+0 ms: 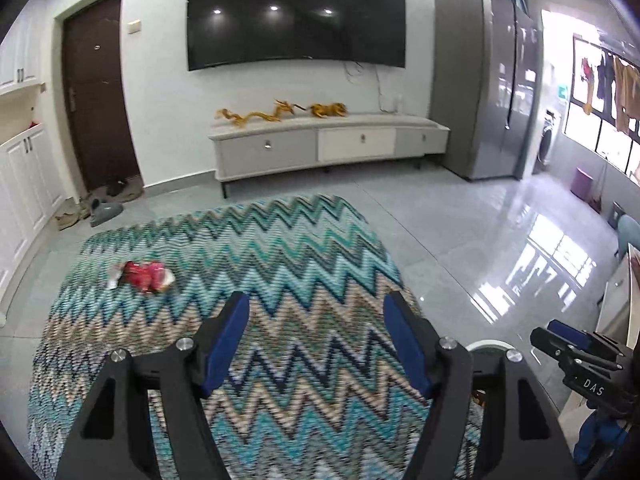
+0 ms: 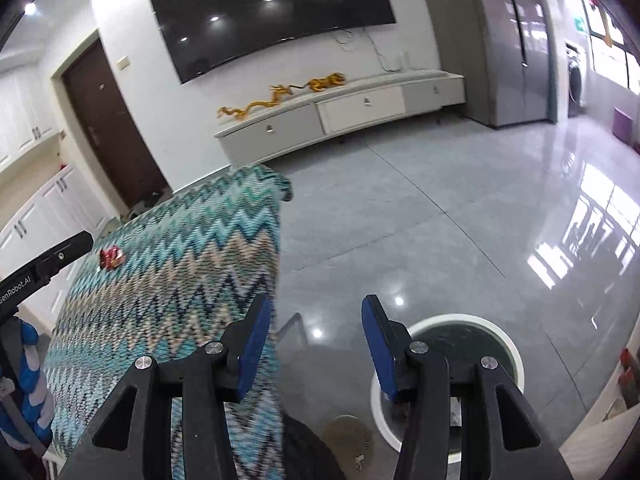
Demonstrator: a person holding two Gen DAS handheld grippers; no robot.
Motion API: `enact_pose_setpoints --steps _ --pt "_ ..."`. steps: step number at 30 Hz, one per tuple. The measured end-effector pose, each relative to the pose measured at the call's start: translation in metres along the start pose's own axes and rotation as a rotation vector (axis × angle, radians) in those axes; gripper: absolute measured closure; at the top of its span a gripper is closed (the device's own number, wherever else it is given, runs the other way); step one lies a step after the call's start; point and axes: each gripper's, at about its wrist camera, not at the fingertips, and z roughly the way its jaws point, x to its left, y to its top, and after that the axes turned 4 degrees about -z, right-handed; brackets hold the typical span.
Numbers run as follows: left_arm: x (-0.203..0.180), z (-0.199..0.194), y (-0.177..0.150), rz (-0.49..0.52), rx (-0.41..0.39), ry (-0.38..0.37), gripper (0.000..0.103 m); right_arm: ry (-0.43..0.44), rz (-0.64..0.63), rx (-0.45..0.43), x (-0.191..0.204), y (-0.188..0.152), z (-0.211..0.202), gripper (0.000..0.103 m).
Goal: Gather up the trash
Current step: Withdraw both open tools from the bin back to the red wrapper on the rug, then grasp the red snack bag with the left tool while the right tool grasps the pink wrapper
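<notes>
Jaws of left gripper [image 1: 316, 316] and right gripper [image 2: 316, 320] stand apart, gripping nothing.

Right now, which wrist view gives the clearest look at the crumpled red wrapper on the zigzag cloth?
The left wrist view: the red wrapper lies large and unobstructed on the zigzag cloth, ahead and left of the left gripper. The right wrist view shows it only as a small red speck far off.

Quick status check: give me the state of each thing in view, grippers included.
left gripper: open, nothing between its fingers
right gripper: open, nothing between its fingers
red wrapper: crumpled, lying on the zigzag cloth
trash bin: uncovered, on the floor
front door: closed
TV: off
</notes>
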Motion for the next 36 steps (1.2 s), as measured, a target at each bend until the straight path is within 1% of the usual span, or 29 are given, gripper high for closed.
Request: enact_pose_setpoints --steps 10,18,28,36 --pt "0.049 -0.022 0.000 -0.071 -0.043 0.033 0.035 0.028 -0.092 0.004 0.053 0.011 0.007 0.058" --pt "0.086 -0.027 -0.006 -0.126 -0.055 0.041 0.035 0.032 -0.158 0.013 0.091 0.019 0.014 0.058" --pt "0.128 -0.022 -0.017 -0.203 -0.035 0.063 0.035 0.037 -0.226 0.039 0.129 0.025 0.024 0.058" --pt "0.158 -0.010 -0.027 -0.247 -0.001 0.096 0.035 0.084 -0.297 0.076 0.165 0.028 0.046 0.058"
